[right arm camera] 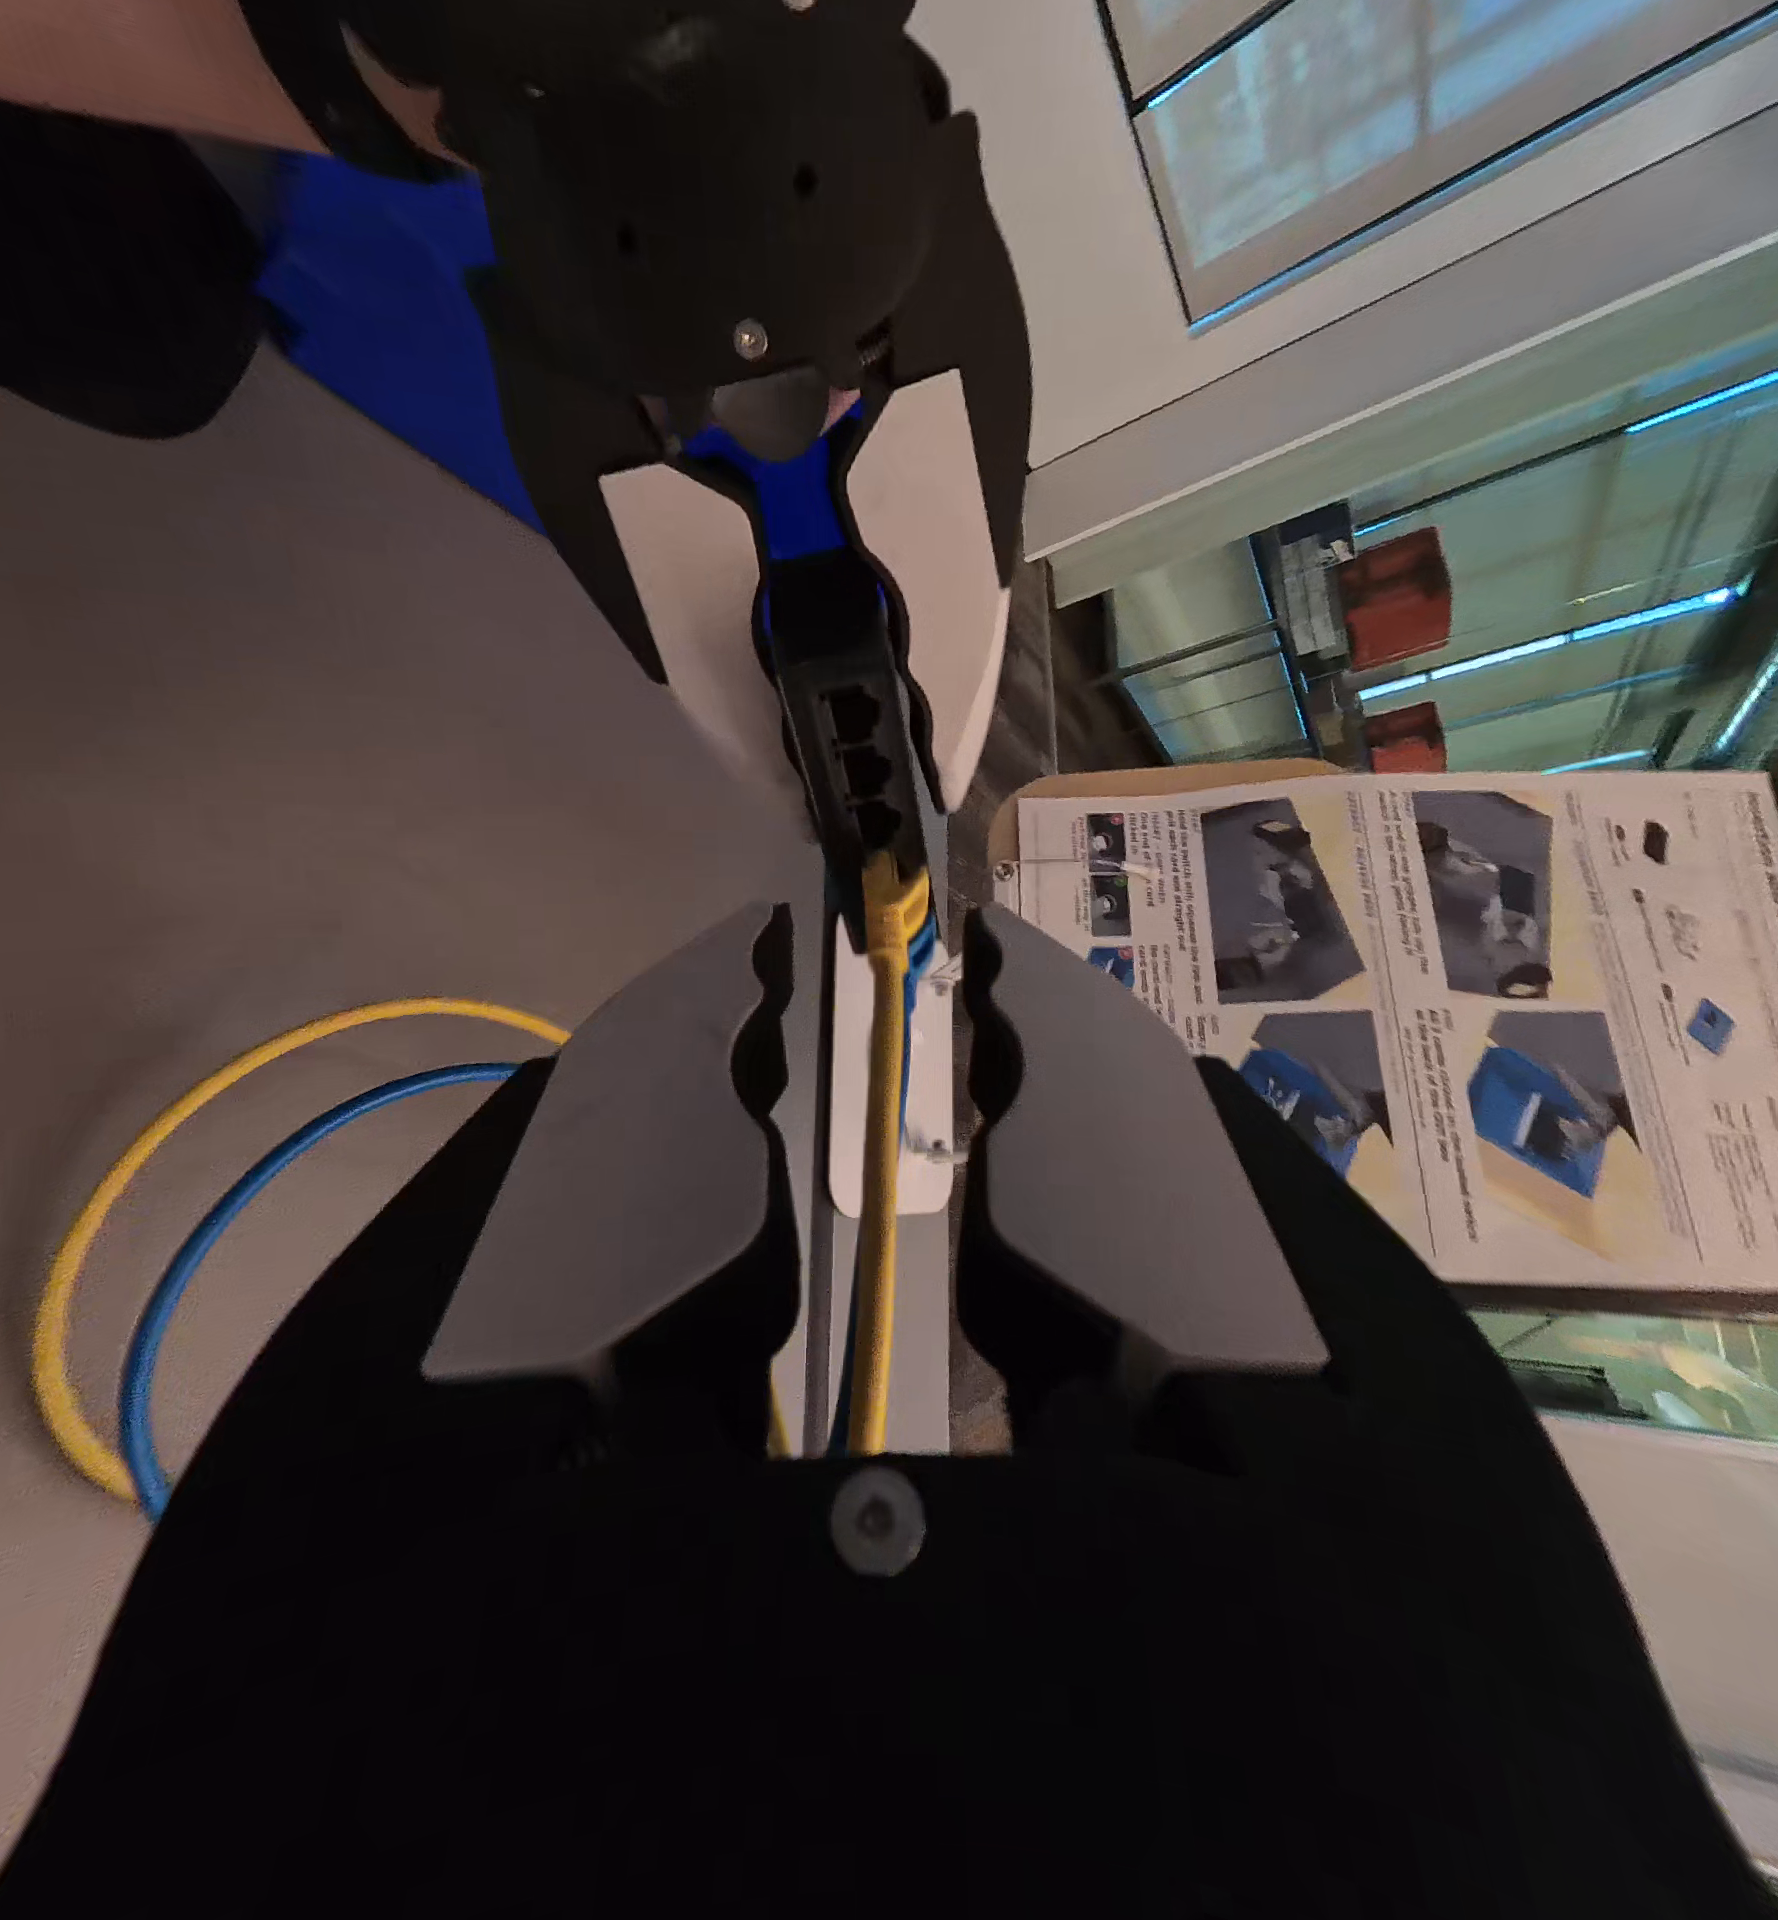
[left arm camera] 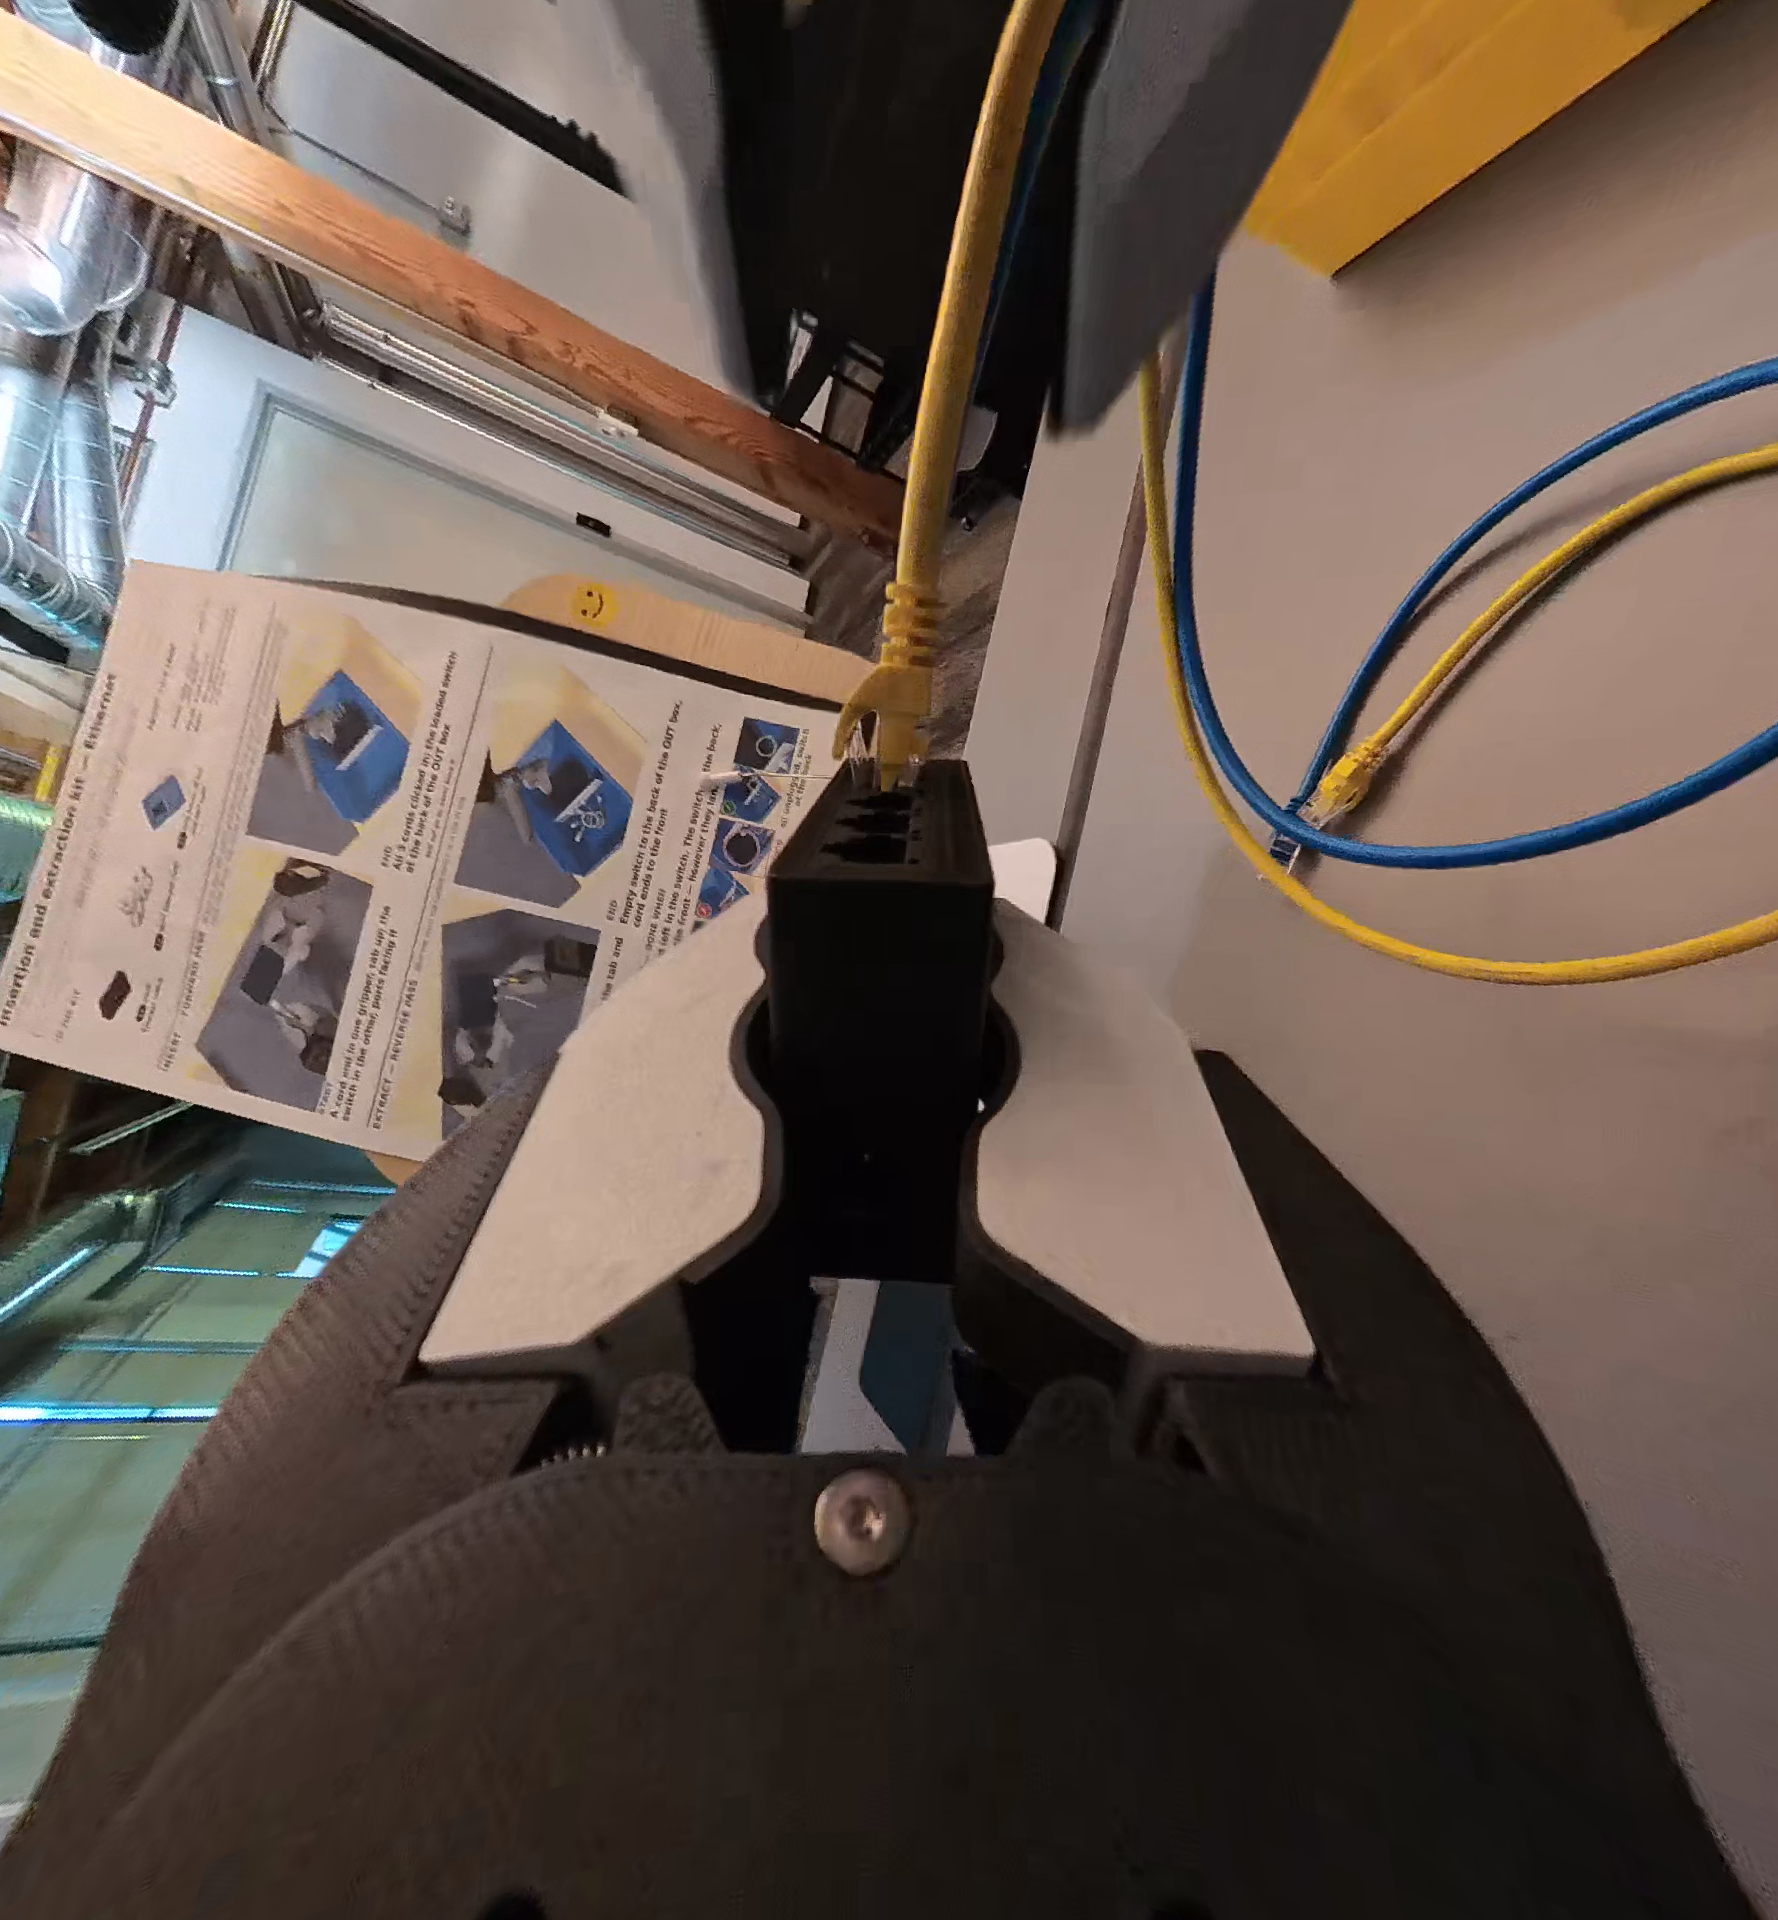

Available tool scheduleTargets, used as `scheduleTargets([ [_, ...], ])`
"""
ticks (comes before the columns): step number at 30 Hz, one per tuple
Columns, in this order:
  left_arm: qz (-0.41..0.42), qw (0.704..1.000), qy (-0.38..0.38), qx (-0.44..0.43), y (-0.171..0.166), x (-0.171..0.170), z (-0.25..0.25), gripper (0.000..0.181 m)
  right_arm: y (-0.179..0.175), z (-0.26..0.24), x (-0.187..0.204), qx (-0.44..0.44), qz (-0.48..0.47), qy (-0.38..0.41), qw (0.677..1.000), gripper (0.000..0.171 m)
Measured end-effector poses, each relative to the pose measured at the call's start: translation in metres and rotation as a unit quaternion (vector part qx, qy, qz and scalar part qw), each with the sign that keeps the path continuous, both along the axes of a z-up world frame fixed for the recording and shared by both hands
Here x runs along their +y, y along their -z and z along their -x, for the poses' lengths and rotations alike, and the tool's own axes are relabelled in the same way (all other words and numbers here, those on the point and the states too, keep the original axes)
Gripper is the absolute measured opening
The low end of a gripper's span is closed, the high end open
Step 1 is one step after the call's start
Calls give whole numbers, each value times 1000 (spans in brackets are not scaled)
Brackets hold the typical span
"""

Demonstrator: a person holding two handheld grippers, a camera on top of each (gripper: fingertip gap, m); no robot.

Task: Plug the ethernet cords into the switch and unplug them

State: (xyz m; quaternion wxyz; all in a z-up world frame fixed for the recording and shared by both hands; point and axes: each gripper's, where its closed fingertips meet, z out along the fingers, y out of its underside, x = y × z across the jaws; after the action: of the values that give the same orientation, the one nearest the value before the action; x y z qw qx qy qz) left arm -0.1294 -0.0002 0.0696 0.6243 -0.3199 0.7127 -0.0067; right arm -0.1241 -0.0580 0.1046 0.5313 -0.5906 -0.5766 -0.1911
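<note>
My left gripper (left arm camera: pixel 880 1039) clamps the black switch (left arm camera: pixel 880 997) with its ports facing out so cords can go in straight, while my right gripper (right arm camera: pixel 877 1029) stands open around the yellow cord (right arm camera: pixel 883 1195) plugged into the end port, three ports still empty.

**Switch between two grippers**

The switch (left arm camera: pixel 880 987) sits clamped between the left gripper (left arm camera: pixel 880 997) fingers. One cord (right arm camera: pixel 883 1091) enters its end port, running back between the right gripper (right arm camera: pixel 877 997) fingers, untouched. Beside them an instruction sheet (right arm camera: pixel 1436 1029) stands; more cords (left arm camera: pixel 1487 727) lie on the table (left arm camera: pixel 1487 1351).
</note>
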Motion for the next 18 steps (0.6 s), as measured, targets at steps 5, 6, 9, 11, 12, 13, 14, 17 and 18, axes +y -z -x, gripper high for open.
scheduleTargets([
  [5,-10,1000,6,3,-1,-5,-2,30,20,-9,24,-78,29,38,996,26],
  [6,-12,1000,7,3,-1,-6,-2,30,21,-9,27,-79,34,39,996,26],
  [9,-10,1000,11,5,-1,-8,-3,30,22,-6,30,-76,33,27,996,24],
  [11,-8,1000,13,4,-1,-10,-3,30,19,-4,31,-72,24,17,997,20],
  [12,-9,1000,13,2,-2,-10,-3,30,19,-4,30,-70,22,14,997,19],
  [13,-9,1000,14,3,-2,-10,-3,30,19,-4,30,-66,24,12,997,18],
  [14,-6,1000,16,3,-2,-10,-3,30,19,-4,29,-62,23,10,998,18],
  [17,-6,1000,18,6,-1,-12,-3,30,20,-3,28,-64,11,-2,998,18],
  [18,-7,1000,18,6,-1,-12,-3,30,20,-3,28,-65,6,-4,998,18],
])
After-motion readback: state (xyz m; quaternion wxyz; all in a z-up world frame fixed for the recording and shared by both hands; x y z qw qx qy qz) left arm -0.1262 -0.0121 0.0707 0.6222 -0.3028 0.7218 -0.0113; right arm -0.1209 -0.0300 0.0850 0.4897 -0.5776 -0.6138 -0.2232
